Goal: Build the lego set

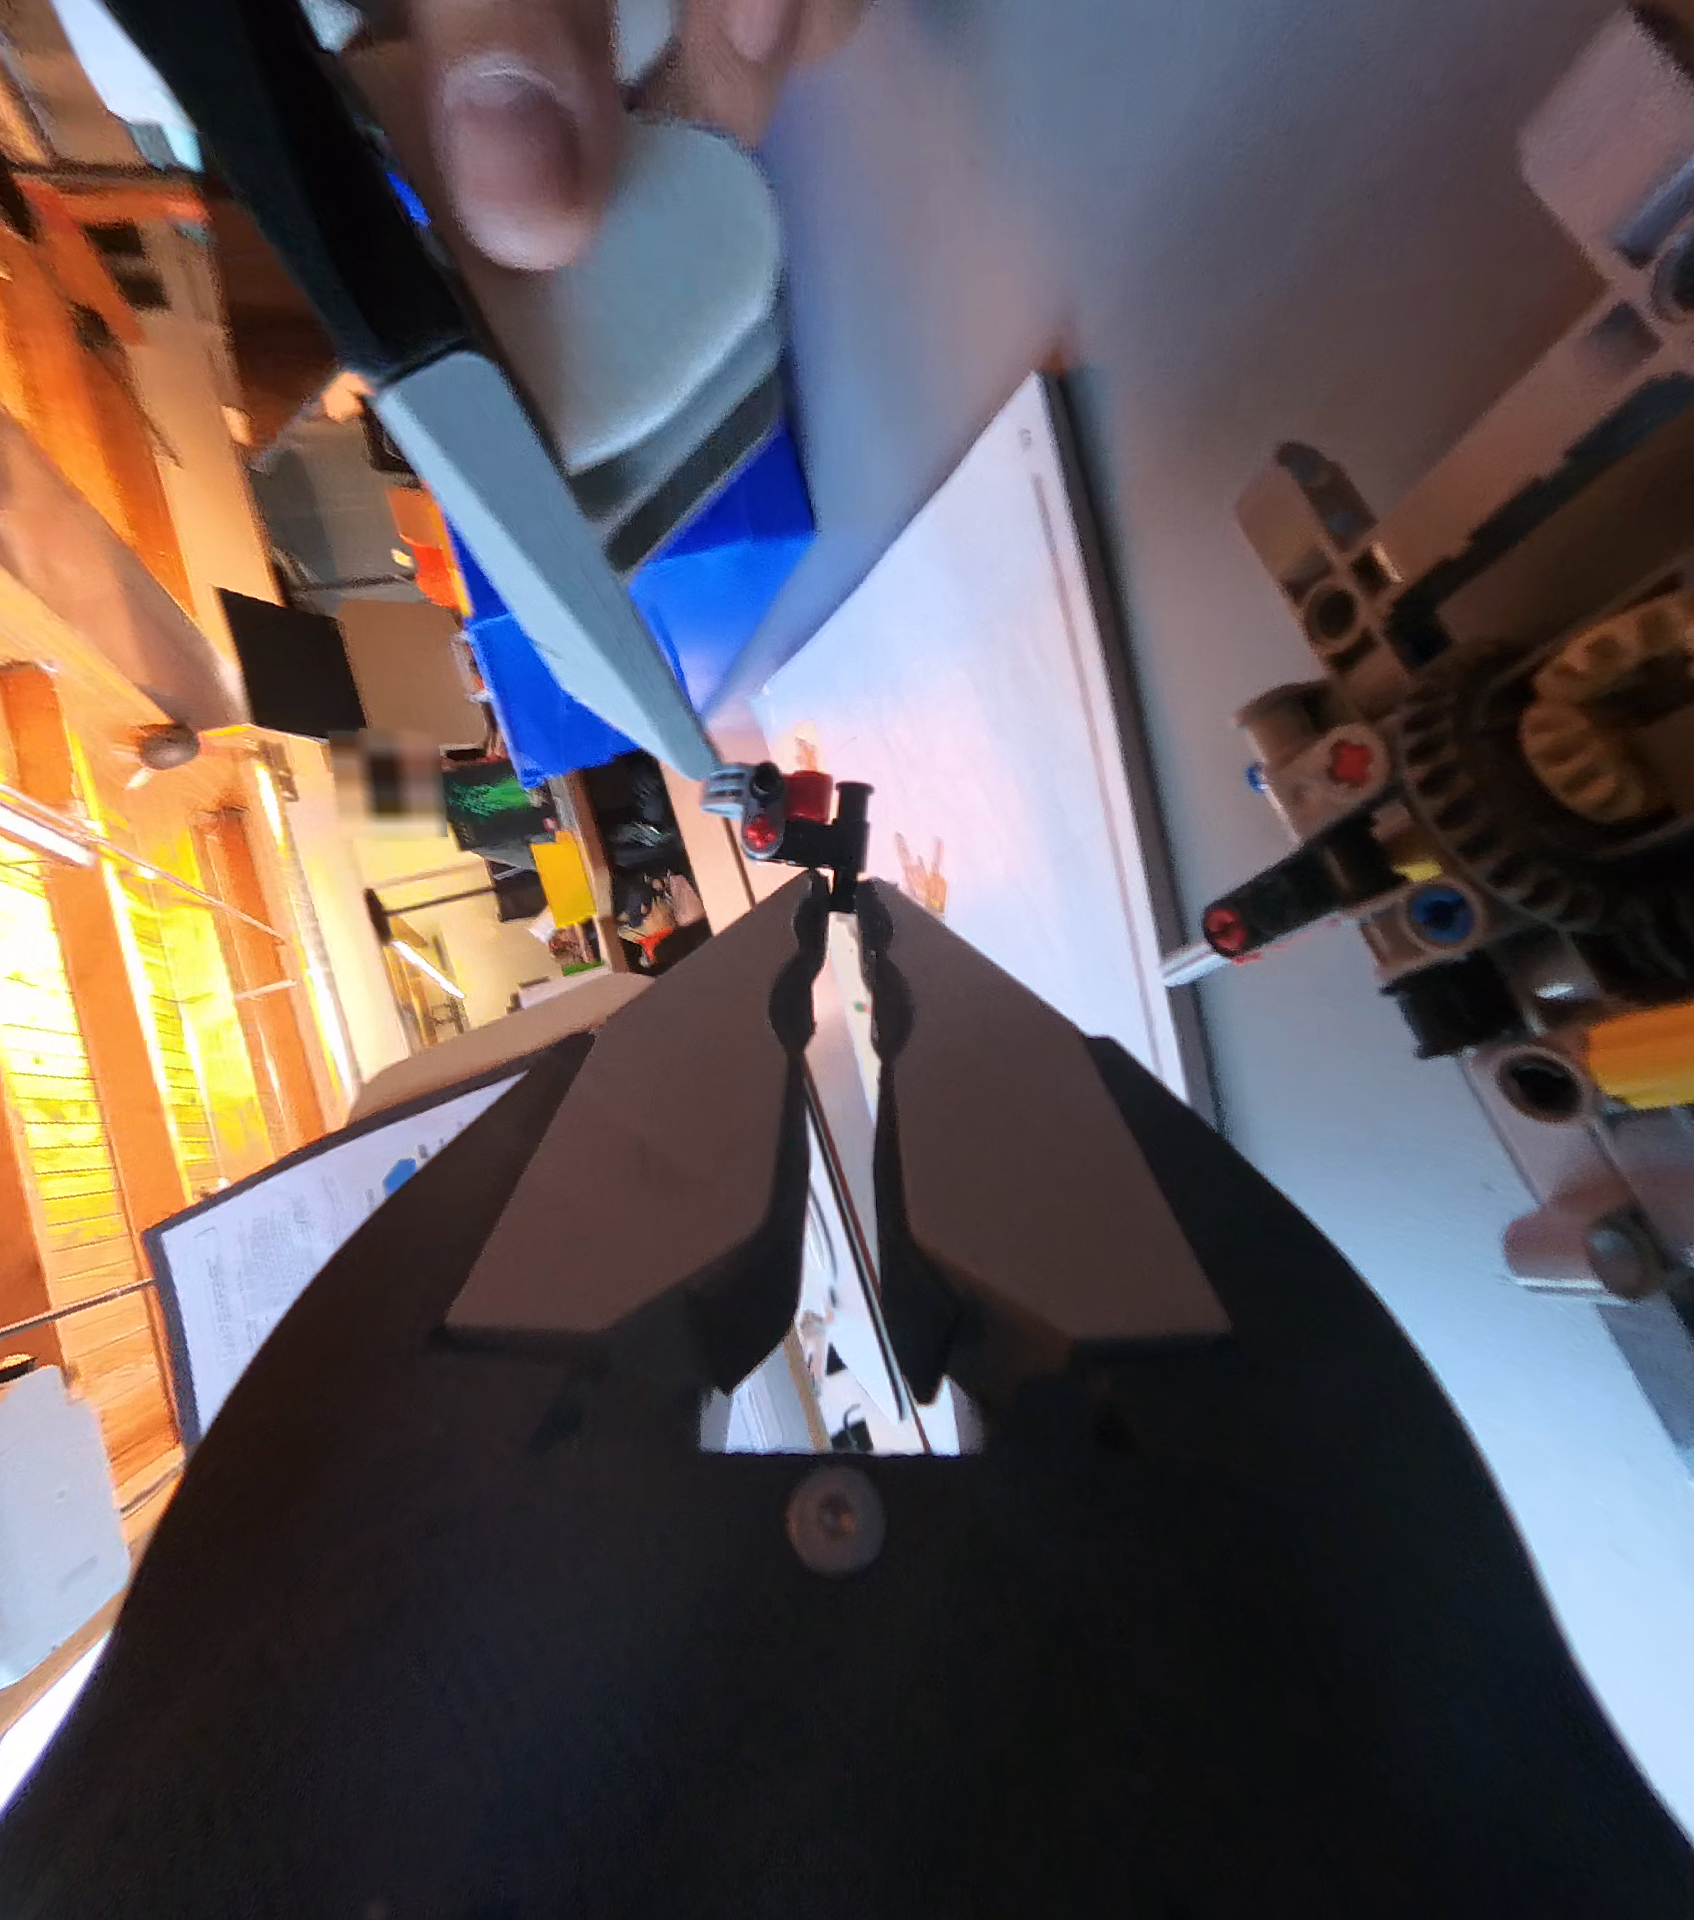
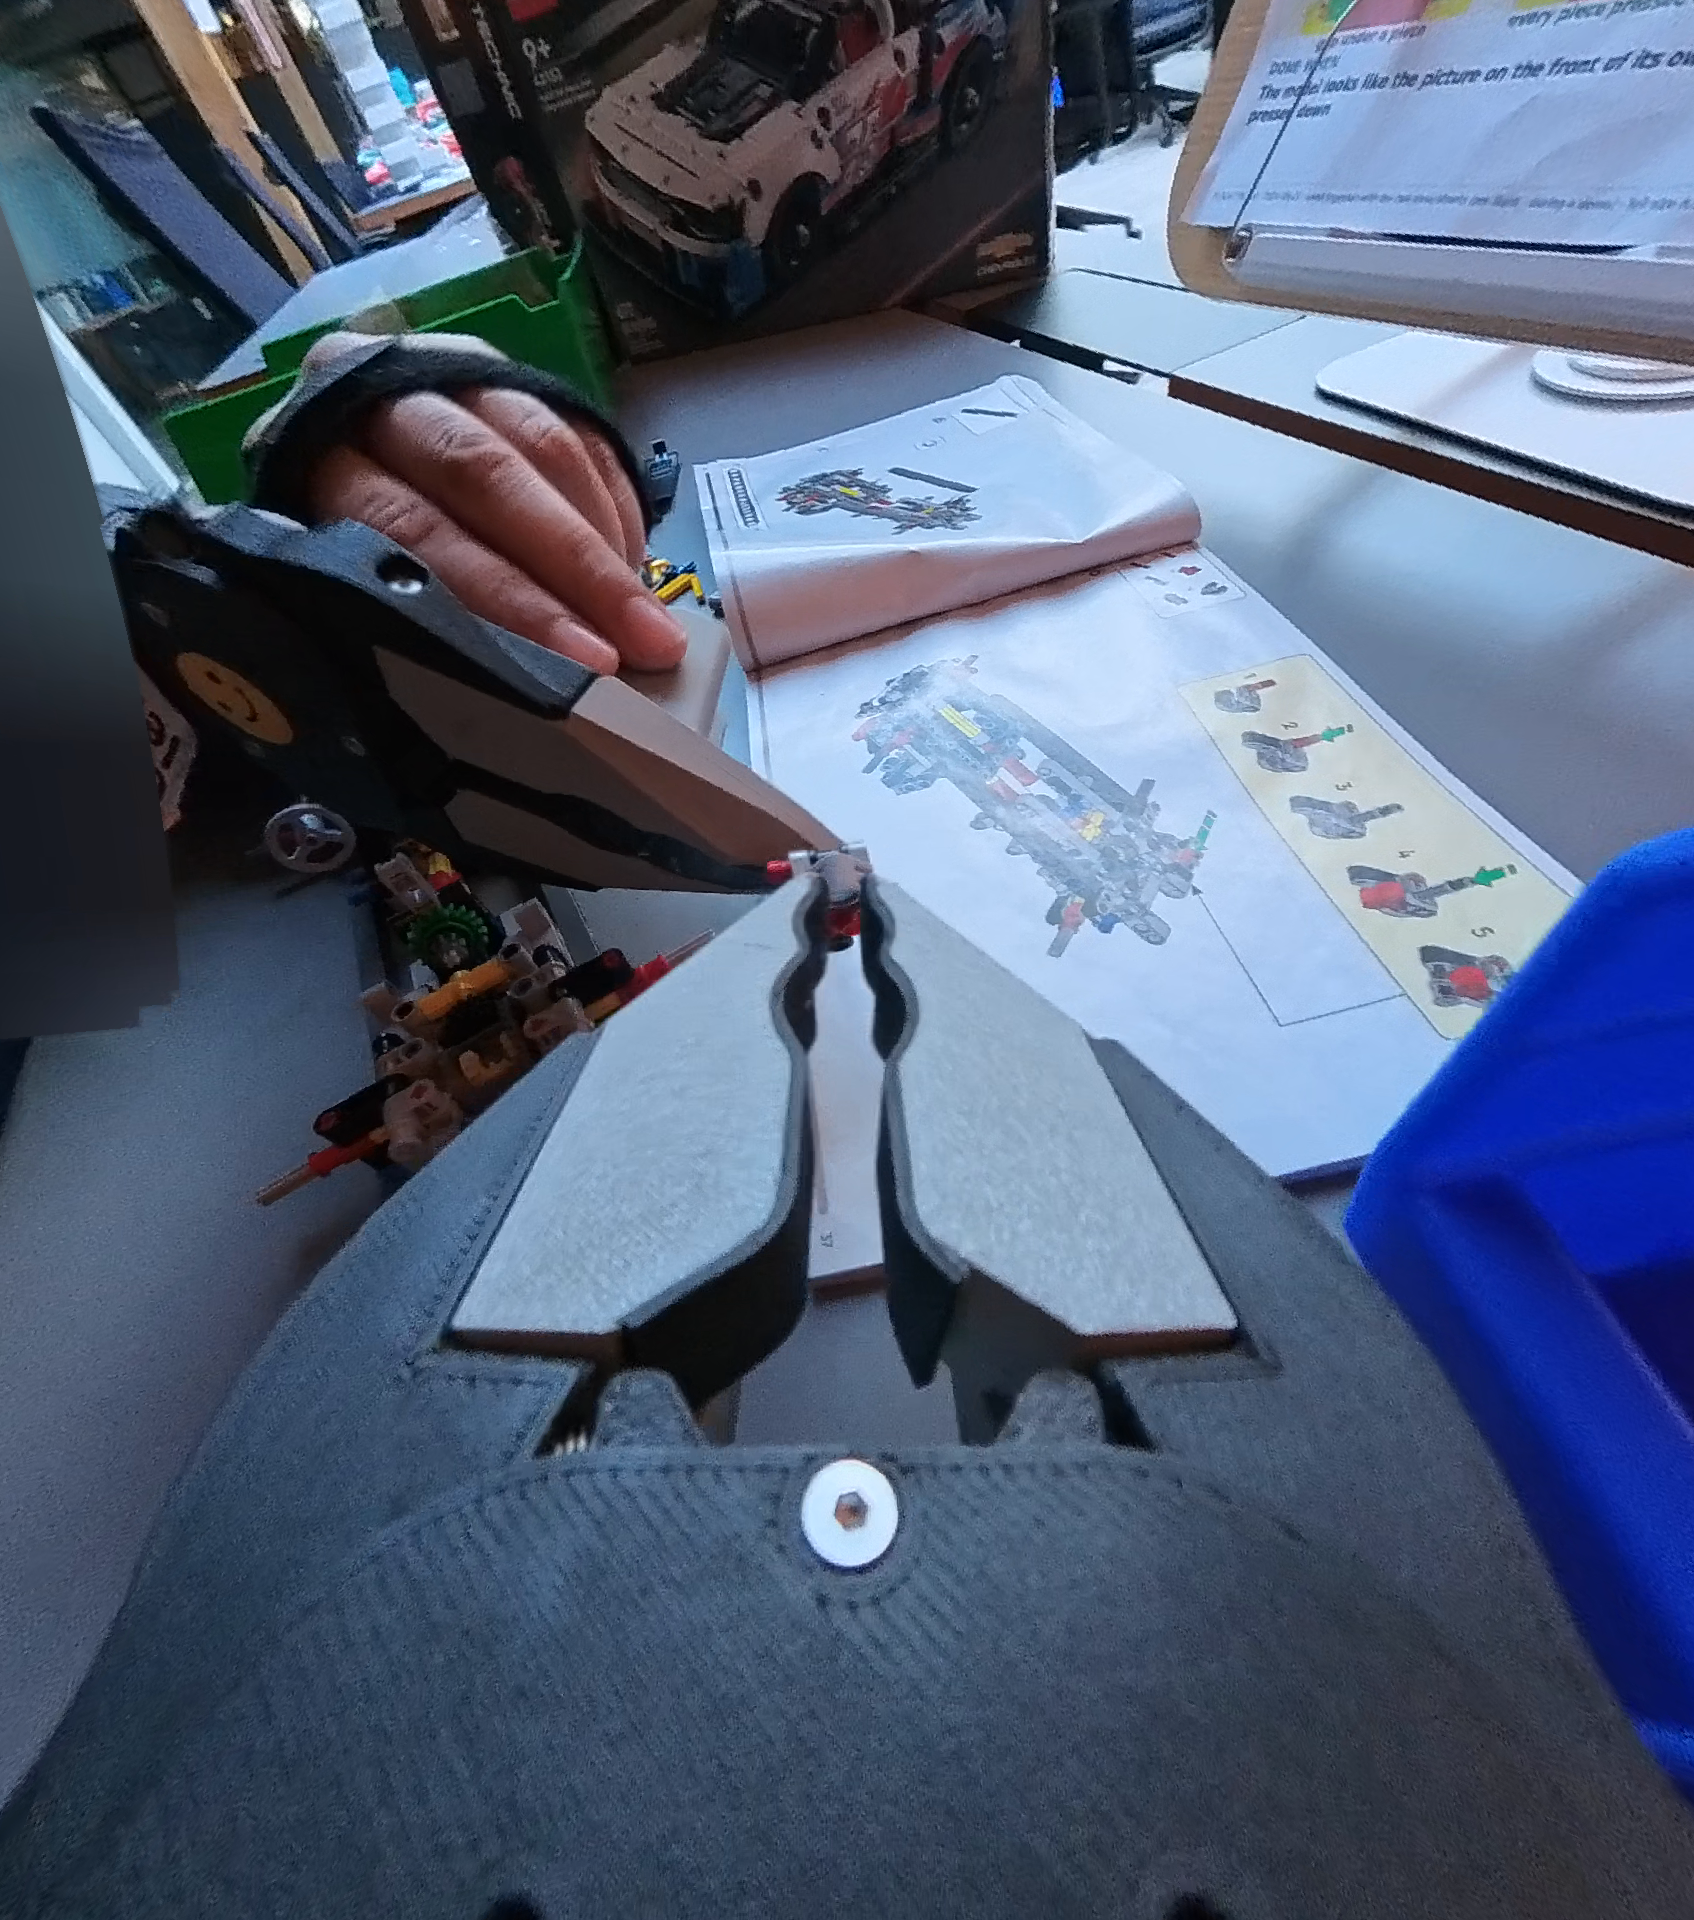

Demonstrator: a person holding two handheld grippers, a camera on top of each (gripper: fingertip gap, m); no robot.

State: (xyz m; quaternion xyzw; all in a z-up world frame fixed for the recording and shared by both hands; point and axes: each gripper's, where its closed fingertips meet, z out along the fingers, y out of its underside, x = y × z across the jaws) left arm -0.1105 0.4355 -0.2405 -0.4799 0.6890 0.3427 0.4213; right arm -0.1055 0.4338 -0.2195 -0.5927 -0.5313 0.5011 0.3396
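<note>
Plainly both grippers meet on one small brick sub-assembly (image 1: 801, 816), held in the air above the open instruction booklet (image 2: 1030, 1039). Left gripper (image 1: 838, 899): fingertips pinched on the black pin hanging from the piece. Right gripper (image 2: 838, 904): fingertips clamped on its red-and-grey end. Risks, as a judgement: each grip bites only a sliver at the very tips, so any twist or pull between the two hands could pop the pin free, drop the piece onto the booklet, or send it among the loose parts beside the half-built brick model (image 2: 469, 997) just left of the booklet. Hard to read: the left wrist view is rolled sideways and blurred; the piece's joints are too small to make out; the blue bin (image 2: 1601, 1299) right of the booklet is cut off, its contents unseen.
</note>
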